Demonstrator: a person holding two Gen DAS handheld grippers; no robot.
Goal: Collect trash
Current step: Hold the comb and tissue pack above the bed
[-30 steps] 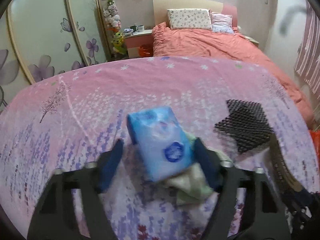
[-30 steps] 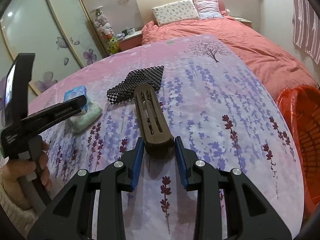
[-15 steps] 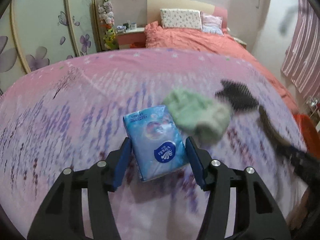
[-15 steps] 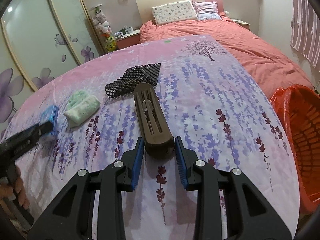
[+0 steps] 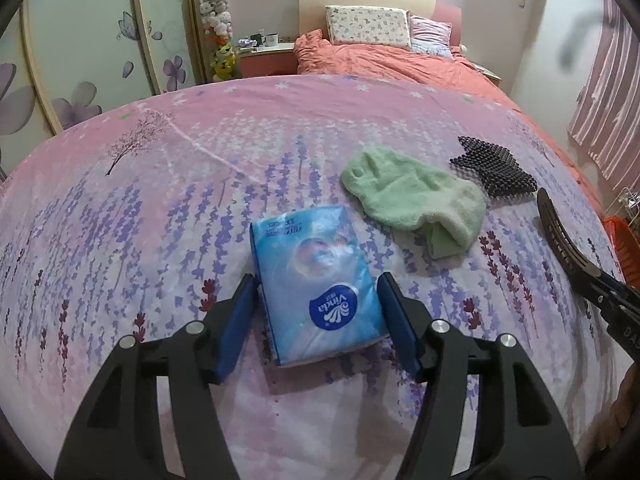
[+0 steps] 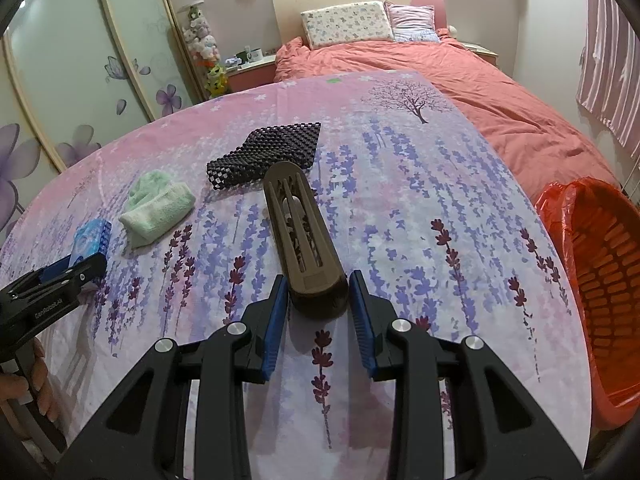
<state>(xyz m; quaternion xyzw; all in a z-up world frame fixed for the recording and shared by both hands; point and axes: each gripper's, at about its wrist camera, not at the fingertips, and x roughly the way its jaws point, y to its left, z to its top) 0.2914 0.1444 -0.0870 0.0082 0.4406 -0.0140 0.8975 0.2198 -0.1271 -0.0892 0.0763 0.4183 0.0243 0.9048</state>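
A blue tissue pack [image 5: 316, 280] lies on the flowered tablecloth [image 5: 160, 208], between the fingers of my left gripper [image 5: 316, 304]. The jaws are opening, and a thin gap shows at the left pad. In the right wrist view the same pack [image 6: 90, 238] sits at the far left by the left gripper [image 6: 60, 276]. My right gripper [image 6: 318, 300] is shut on the near end of a long brown slotted piece [image 6: 300, 232], which stretches away over the cloth. A green cloth [image 5: 412, 200] and a black mesh mat [image 5: 494, 168] lie beyond.
A red basket lined with a red bag [image 6: 600, 280] stands off the table's right edge. Behind the table is a bed with a coral cover [image 6: 480, 92]. A wardrobe with flower doors [image 6: 80, 80] fills the left. A hand [image 6: 24, 392] holds the left gripper's handle.
The left gripper took the tissue pack off the green cloth and brought it nearer and to the left. Its pads now stand a little wider. The right gripper has kept still.
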